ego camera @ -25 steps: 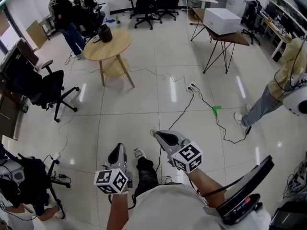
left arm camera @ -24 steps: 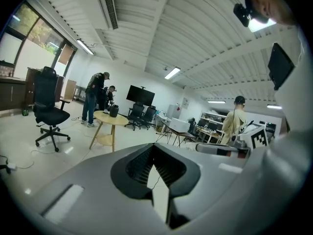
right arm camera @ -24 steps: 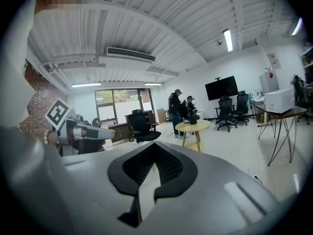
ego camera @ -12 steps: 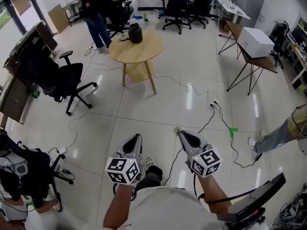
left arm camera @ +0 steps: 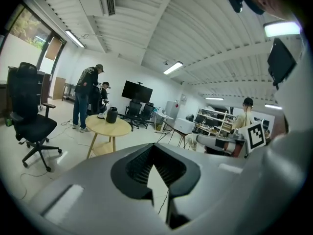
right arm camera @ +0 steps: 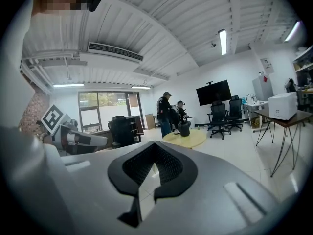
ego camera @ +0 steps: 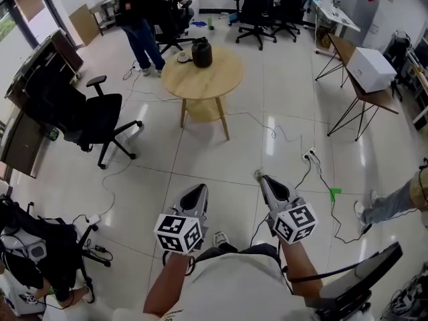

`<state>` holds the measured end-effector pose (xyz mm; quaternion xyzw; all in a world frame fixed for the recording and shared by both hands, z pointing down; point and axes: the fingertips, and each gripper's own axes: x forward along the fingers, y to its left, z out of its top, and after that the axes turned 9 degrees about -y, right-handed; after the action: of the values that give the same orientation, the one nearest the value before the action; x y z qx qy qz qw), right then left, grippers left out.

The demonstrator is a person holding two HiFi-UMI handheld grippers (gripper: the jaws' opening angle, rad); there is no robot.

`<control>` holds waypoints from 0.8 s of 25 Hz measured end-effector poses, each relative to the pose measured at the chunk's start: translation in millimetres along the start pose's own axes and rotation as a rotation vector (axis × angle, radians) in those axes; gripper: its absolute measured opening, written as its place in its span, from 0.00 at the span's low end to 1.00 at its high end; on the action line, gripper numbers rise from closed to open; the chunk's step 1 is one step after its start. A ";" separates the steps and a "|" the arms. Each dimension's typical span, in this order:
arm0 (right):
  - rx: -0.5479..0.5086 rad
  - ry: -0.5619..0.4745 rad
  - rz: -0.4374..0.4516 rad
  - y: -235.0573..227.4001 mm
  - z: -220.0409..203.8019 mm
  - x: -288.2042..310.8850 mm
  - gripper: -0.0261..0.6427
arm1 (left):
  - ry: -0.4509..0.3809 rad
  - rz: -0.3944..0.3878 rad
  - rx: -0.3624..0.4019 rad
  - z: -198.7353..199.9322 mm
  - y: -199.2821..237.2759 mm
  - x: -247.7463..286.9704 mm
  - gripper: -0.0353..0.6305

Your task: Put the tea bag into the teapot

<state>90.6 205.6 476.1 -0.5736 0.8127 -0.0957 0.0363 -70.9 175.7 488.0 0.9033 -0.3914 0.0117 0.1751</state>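
Roughly: right tongs (ego camera: 260,177) clenched on a small pale scrap, probably the tea bag (ego camera: 257,174), left tongs (ego camera: 200,188) clenched empty, both well short of the teapot (ego camera: 202,52) on the round bench (ego camera: 212,80); keep that pinch firm, close on the teapot squarely, arrive above its mouth.

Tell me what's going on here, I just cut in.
A person stands on the open office floor with a gripper in each hand, both aimed toward the round wooden table where the dark teapot sits. The left gripper and right gripper have their jaws together. A small pale scrap shows at the right one's tip, possibly the tea bag. The table is not yet within reach.
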 end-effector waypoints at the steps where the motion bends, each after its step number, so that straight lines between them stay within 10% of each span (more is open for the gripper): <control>1: 0.000 -0.006 -0.006 -1.8 2.2 7.8 0.04 | 0.003 -0.007 0.002 1.6 4.7 3.5 0.07; 20: -0.028 -0.014 0.088 -76.5 26.6 191.5 0.04 | -0.022 0.066 0.009 56.2 114.5 150.1 0.07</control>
<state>100.9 -2.0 474.9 -0.5383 0.8382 -0.0785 0.0380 -54.8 -20.5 494.2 0.8908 -0.4229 0.0094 0.1660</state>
